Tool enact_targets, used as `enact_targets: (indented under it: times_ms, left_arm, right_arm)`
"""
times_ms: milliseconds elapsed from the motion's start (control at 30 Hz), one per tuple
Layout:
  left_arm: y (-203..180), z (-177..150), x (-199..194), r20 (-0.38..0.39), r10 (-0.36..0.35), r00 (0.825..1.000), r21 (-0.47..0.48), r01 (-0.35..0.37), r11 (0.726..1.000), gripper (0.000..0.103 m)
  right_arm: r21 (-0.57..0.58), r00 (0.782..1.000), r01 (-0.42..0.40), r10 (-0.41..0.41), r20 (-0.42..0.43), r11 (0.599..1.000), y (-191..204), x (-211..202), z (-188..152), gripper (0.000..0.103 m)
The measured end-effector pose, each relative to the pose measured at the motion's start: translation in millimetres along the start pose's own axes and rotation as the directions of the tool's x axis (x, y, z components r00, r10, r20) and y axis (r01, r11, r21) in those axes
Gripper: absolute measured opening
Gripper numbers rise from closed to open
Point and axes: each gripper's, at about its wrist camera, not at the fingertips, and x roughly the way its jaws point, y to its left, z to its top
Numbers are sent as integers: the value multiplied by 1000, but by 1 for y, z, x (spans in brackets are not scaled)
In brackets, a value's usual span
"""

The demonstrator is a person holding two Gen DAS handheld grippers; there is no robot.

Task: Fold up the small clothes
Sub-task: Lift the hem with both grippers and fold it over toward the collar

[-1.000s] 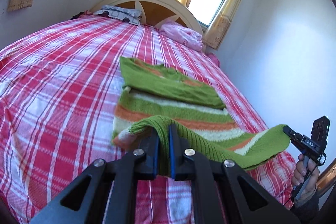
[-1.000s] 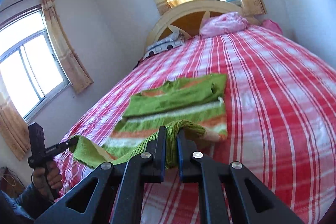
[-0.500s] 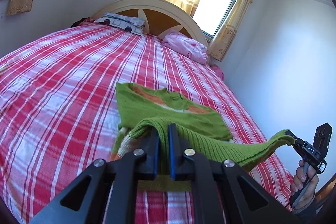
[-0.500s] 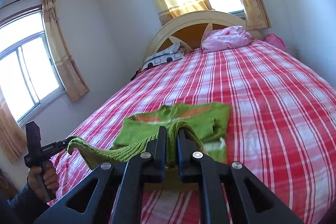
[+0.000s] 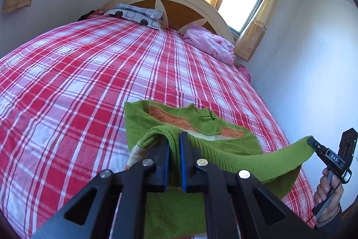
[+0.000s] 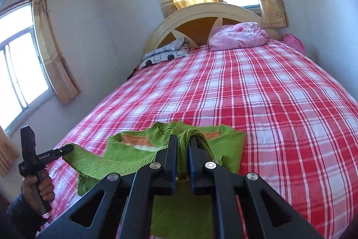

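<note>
A small green knit sweater (image 5: 197,122) with orange and cream stripes lies on the red plaid bed (image 5: 89,82), collar toward the headboard. My left gripper (image 5: 174,142) is shut on one bottom-hem corner, lifted over the sweater's body. My right gripper (image 6: 183,143) is shut on the other hem corner. The hem (image 5: 257,160) hangs taut between the two. The right gripper also shows in the left wrist view (image 5: 313,142), and the left gripper in the right wrist view (image 6: 67,148). The sweater (image 6: 230,140) shows its neckline beyond the fingers.
A pink bundle (image 5: 210,44) and a patterned pillow (image 5: 136,15) lie by the wooden headboard (image 6: 201,24). A white wall runs along the bed's right side (image 5: 302,82). Curtained windows (image 6: 20,64) are on the left and behind the headboard.
Both grippers have carried the hem forward toward the collar. The striped lower body is now covered by the lifted hem, and only the collar part shows.
</note>
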Motion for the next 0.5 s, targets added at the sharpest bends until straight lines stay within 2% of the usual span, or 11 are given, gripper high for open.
enact_targets:
  times_ms: [133, 233, 500]
  left_arm:
    - [1, 14, 19, -1, 10, 1000, 7, -10, 1000, 9]
    - [2, 22, 40, -15, 24, 1000, 14, -24, 1000, 9]
    - [19, 32, 101, -82, 88, 993, -10, -89, 996, 9]
  right_arm:
    - [12, 999, 19, -18, -30, 1000, -13, 31, 13, 9]
    - [35, 996, 30, -27, -83, 999, -28, 63, 20, 9]
    - [73, 977, 81, -65, -204, 994, -62, 149, 17, 9]
